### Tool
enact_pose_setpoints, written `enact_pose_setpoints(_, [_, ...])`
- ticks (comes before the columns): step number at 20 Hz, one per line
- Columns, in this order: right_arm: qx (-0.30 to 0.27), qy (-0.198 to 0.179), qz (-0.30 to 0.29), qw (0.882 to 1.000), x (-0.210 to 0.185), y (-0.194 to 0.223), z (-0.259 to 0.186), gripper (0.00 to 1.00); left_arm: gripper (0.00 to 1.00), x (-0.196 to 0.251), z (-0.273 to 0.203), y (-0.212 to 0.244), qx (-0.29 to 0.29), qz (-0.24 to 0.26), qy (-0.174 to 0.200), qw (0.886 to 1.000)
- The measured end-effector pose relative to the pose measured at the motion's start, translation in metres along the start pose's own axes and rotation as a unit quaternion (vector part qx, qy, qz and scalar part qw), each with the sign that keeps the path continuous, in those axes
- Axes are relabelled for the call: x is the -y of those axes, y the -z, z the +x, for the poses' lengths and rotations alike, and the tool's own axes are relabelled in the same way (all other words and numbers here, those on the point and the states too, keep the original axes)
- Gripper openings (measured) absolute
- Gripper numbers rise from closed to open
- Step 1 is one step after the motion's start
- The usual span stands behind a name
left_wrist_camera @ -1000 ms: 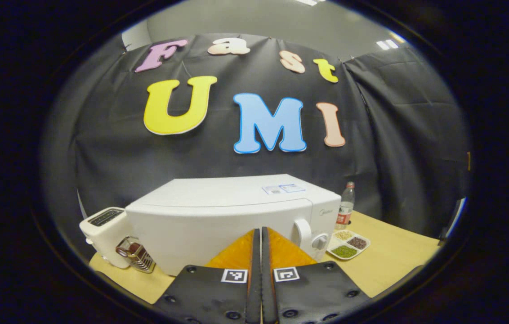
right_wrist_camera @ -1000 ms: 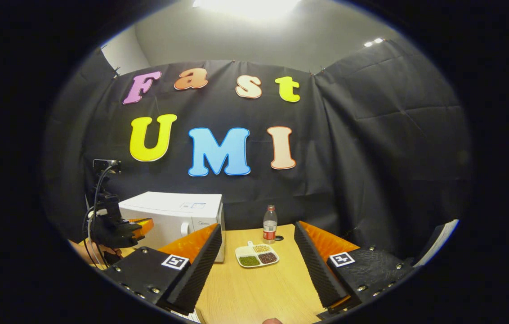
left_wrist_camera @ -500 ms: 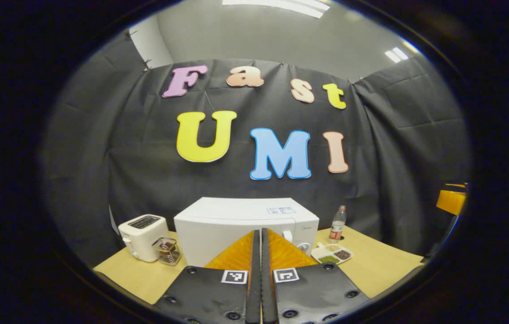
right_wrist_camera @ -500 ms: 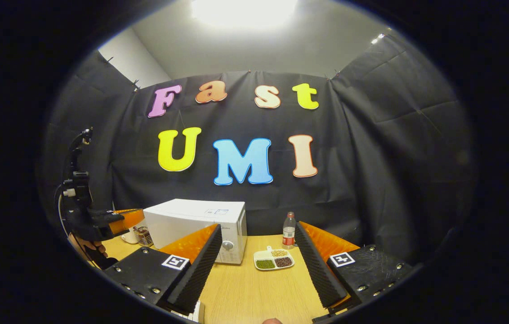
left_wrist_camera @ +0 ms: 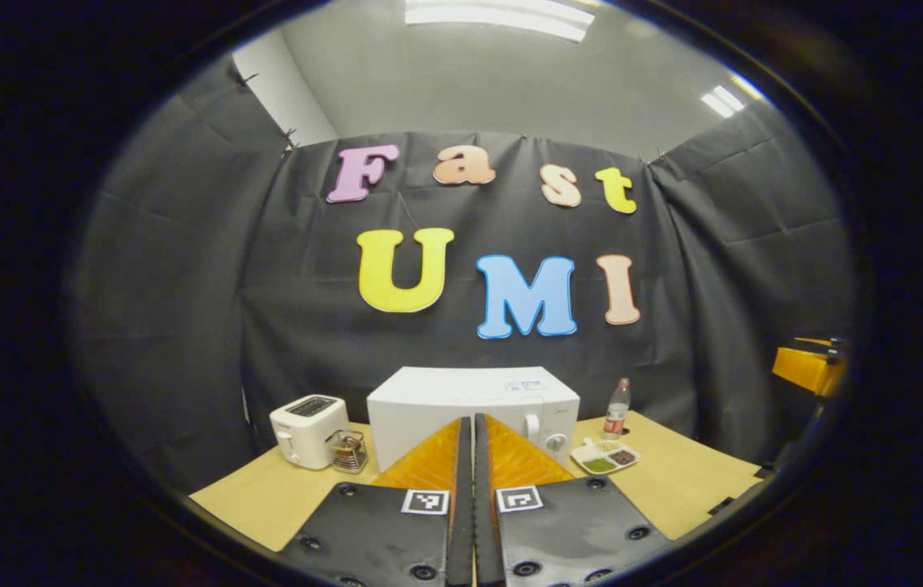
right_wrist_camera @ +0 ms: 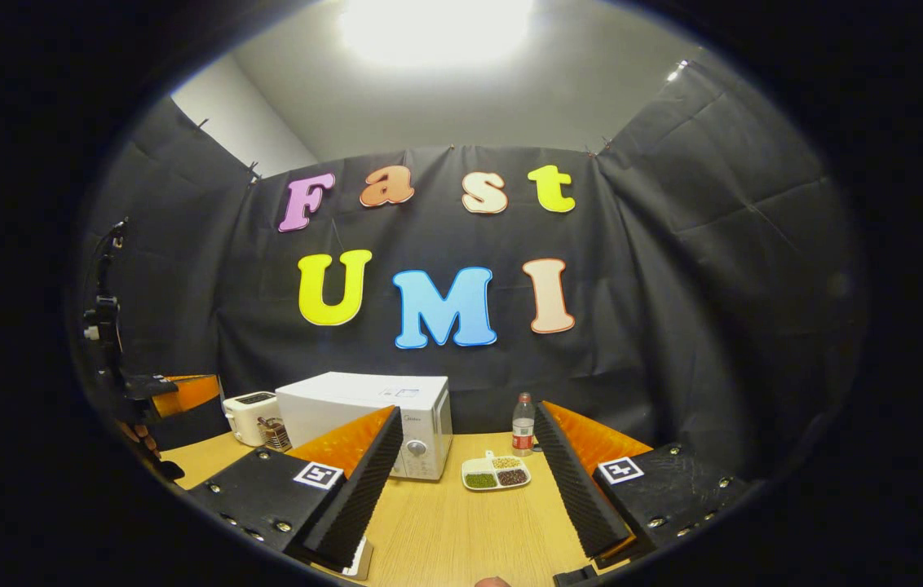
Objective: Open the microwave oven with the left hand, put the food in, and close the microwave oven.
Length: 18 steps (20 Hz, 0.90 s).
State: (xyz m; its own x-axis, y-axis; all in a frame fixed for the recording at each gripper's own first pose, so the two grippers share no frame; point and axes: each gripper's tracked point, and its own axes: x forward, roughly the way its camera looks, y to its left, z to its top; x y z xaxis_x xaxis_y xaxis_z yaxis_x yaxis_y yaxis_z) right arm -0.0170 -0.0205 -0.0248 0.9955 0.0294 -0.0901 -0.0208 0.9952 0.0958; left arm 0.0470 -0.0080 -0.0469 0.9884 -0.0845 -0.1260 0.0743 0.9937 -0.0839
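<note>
both cameras are looking forward along their own fingers, well back from the microwave (left_wrist_camera: 474, 401) (right_wrist_camera: 364, 406); both are sharing it, the table (left_wrist_camera: 698, 473) (right_wrist_camera: 470, 522) and the food tray (left_wrist_camera: 606, 458) (right_wrist_camera: 496, 473).

**A wooden table and what stands on it**

A pale wooden table (right_wrist_camera: 461, 530) runs up to the black cloth wall. A white microwave oven (right_wrist_camera: 364, 412) stands toward its back, door shut. Just beside it, on the far side from the plate, sits a white toaster (left_wrist_camera: 308, 417), and a small clear holder (left_wrist_camera: 346, 451) stands right against the toaster. On the other side lies a divided plate of food (right_wrist_camera: 496, 473), with a plastic bottle (right_wrist_camera: 523, 424) upright behind it.
</note>
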Motion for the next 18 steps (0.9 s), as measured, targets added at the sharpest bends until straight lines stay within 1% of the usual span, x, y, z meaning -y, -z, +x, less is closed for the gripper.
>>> enact_pose_setpoints(2, [-0.003, 0.005, 0.005, 1.000, -0.003, 0.001, -0.005, 0.98, 0.10, -0.014, -0.015, -0.005, 0.005, 0.004, -0.012, 1.000])
enact_pose_setpoints(4, [-0.001, 0.002, 0.006, 1.000, -0.013, 0.001, -0.012, 0.98, 0.10, -0.022, -0.030, -0.009, 0.008, 0.000, -0.016, 1.000])
enact_pose_setpoints(5, [-0.002, 0.003, 0.003, 1.000, -0.015, 0.002, -0.014, 0.98, 0.14, -0.026, -0.034, -0.010, 0.012, -0.002, -0.014, 1.000])
enact_pose_setpoints(8, [-0.001, -0.004, 0.004, 1.000, -0.029, 0.001, -0.023, 0.98, 0.75, -0.038, -0.056, -0.010, 0.015, 0.003, -0.019, 1.000])
enact_pose_setpoints(9, [-0.002, -0.004, 0.003, 1.000, -0.032, 0.000, -0.024, 0.98, 0.77, -0.042, -0.061, -0.007, 0.013, 0.005, -0.022, 1.000])
enact_pose_setpoints(10, [-0.004, -0.004, 0.003, 1.000, -0.035, 0.002, -0.026, 0.98, 0.83, -0.043, -0.066, -0.005, 0.009, 0.005, -0.019, 1.000])
enact_pose_setpoints(11, [-0.006, -0.005, 0.003, 1.000, -0.038, 0.003, -0.027, 0.98, 0.83, -0.042, -0.071, -0.004, 0.009, 0.004, -0.018, 1.000])
enact_pose_setpoints(12, [-0.004, -0.006, 0.004, 1.000, -0.041, 0.001, -0.029, 0.98, 0.94, -0.047, -0.076, -0.004, 0.011, 0.006, -0.023, 1.000])
enact_pose_setpoints(13, [-0.002, -0.006, 0.003, 1.000, -0.042, -0.001, -0.031, 0.98, 1.00, -0.050, -0.079, -0.007, 0.015, 0.009, -0.025, 1.000])
enact_pose_setpoints(14, [0.000, -0.006, 0.001, 1.000, -0.044, -0.002, -0.031, 0.98, 0.97, -0.051, -0.082, -0.007, 0.019, 0.011, -0.029, 0.999])
enact_pose_setpoints(15, [0.003, -0.006, 0.000, 1.000, -0.045, -0.003, -0.032, 0.98, 1.00, -0.052, -0.084, -0.009, 0.022, 0.012, -0.030, 0.999])
enact_pose_setpoints(16, [0.005, -0.007, 0.000, 1.000, -0.048, -0.005, -0.032, 0.98, 0.97, -0.053, -0.086, -0.011, 0.025, 0.014, -0.031, 0.999])
enact_pose_setpoints(17, [0.007, -0.008, 0.001, 1.000, -0.050, -0.006, -0.032, 0.98, 0.97, -0.055, -0.087, -0.014, 0.028, 0.016, -0.033, 0.999])
enact_pose_setpoints(18, [0.008, -0.009, 0.003, 1.000, -0.052, -0.007, -0.031, 0.98, 0.94, -0.056, -0.087, -0.015, 0.030, 0.019, -0.033, 0.999])
